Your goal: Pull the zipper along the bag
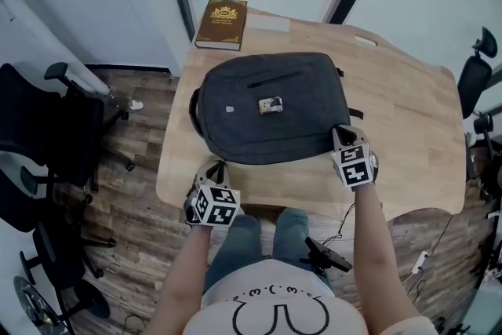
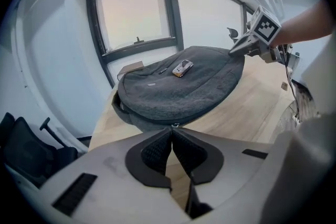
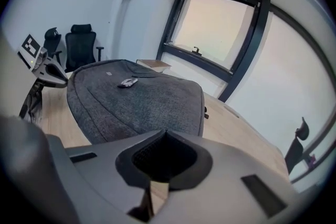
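Left gripper (image 1: 216, 165), jaws pressed together, pinches what looks like a small metal zipper pull (image 2: 175, 125) at the near left edge of a dark grey backpack (image 1: 267, 133). The backpack lies flat in the middle of a light wooden table (image 1: 400, 114). At the bag's near right corner, the right gripper (image 1: 343, 132) has its jaws closed too, with the tips against the fabric edge; whether any cloth is caught between them cannot be made out. A small metallic object (image 1: 271, 105) rests on top of the backpack, and a brown hardcover book (image 1: 222, 23) sits at the table's far edge, just beyond the bag. Black office chairs (image 1: 47, 129) stand on the wood-plank floor (image 1: 133, 184) to the left.
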`<state>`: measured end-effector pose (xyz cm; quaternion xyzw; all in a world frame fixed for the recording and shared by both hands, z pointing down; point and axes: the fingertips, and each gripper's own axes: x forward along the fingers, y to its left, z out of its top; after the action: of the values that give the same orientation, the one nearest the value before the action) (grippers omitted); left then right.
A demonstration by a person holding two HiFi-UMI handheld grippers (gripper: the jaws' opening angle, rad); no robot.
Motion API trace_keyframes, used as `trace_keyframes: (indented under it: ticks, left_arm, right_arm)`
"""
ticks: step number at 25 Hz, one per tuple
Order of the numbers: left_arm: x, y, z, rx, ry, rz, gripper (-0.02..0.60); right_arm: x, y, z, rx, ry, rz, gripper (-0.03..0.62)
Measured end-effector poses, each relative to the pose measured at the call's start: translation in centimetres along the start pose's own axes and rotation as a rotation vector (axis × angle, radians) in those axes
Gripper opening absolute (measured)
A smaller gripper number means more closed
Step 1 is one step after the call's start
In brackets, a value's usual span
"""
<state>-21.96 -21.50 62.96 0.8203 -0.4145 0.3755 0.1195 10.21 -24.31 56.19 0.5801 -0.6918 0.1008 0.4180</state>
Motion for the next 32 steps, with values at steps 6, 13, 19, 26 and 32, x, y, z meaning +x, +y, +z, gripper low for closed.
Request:
trace_keyframes:
  ticks: [6,13,19,26,32]
  left_arm:
    - [0.6,2.0,0.8,-0.052,-0.023,-0.089,0.02]
    - [-0.1,-0.4,1.9,-0.047,-0.041,-0.277,0.018]
    - [0.1,-4.5,2.6,-0.035,-0.044,-0.411,0.018]
    - [0.8,-14.0,4.3,0.065,-0.057,-0.612,0.018]
    - [0.5,-18.0,5.0,0.112,-0.037,-0.653,0.018]
  right_arm:
    - [0.3,-0.5,-0.2,0.067,0.046,-0.048,0.052]
    - [-1.5,-1.1,-0.1,0.188,0.013,-0.19,0.052]
    - [-3.5,2.9,0.2,0.308,-0.089,-0.061,0.056]
    - [-6.2,7.5,2.0,0.172,-0.153,0.212,0.31]
    - [-7.0,13.4,-1.0,-0.276,-0.018,0.45,0.31]
